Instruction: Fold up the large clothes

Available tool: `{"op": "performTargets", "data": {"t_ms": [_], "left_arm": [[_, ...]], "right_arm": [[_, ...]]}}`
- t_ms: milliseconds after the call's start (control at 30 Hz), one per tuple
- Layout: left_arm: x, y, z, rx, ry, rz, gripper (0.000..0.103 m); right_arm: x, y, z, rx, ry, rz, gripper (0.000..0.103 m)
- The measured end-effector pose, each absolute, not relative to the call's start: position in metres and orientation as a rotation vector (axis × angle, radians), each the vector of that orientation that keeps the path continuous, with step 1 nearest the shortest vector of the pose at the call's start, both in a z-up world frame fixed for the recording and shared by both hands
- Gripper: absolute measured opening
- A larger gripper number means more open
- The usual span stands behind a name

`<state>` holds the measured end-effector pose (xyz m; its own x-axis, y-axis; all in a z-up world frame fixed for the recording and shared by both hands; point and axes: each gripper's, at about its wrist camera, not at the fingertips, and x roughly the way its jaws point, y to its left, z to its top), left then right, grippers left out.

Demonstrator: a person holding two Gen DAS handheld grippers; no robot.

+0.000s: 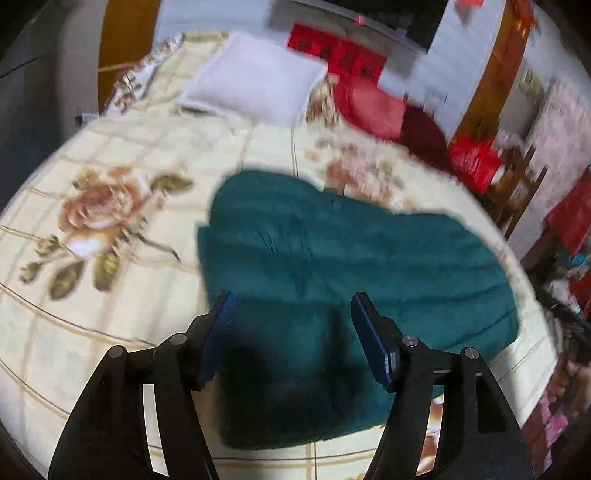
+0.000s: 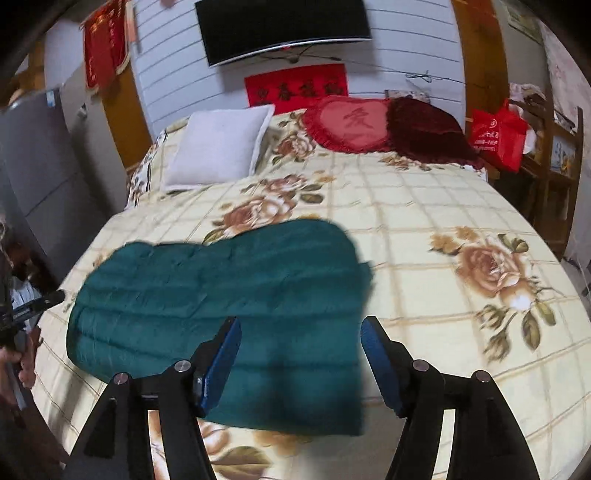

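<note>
A dark teal quilted garment [image 1: 332, 258] lies folded and flat on the flowered bedspread [image 1: 110, 147]. My left gripper [image 1: 291, 302] hovers over its near edge, blue pads apart, nothing pinched between them. In the right wrist view the same teal garment [image 2: 221, 288] spreads to the left of centre on the bedspread [image 2: 443, 206]. My right gripper [image 2: 301, 328] hangs above the garment's near right part with its fingers spread and nothing gripped. At the left edge of that view the left gripper [image 2: 40, 301] shows with a hand behind it.
A white pillow [image 2: 218, 147] and red cushions [image 2: 351, 123] lie at the head of the bed. A red bag [image 2: 498, 134] and wooden shelves stand at the right. A grey cabinet [image 2: 40, 177] stands at the left, a dark screen [image 2: 280, 26] hangs on the wall.
</note>
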<state>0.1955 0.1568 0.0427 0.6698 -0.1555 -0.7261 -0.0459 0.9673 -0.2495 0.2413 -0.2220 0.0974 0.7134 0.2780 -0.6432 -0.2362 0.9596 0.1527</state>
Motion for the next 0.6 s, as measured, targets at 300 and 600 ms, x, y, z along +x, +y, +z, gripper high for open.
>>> {"op": "performTargets", "data": {"t_ms": [300, 600], "left_arm": [[0.212, 0.13, 0.016, -0.182, 0.836, -0.057, 0.087], [0.135, 0.132, 0.068, -0.122, 0.736, -0.065, 0.087]], "right_arm": [[0.272, -0.198, 0.012, 0.071, 0.828, 0.299, 0.1], [0.238, -0.223, 0.049, 0.091, 0.853, 0.26, 0.091]]}}
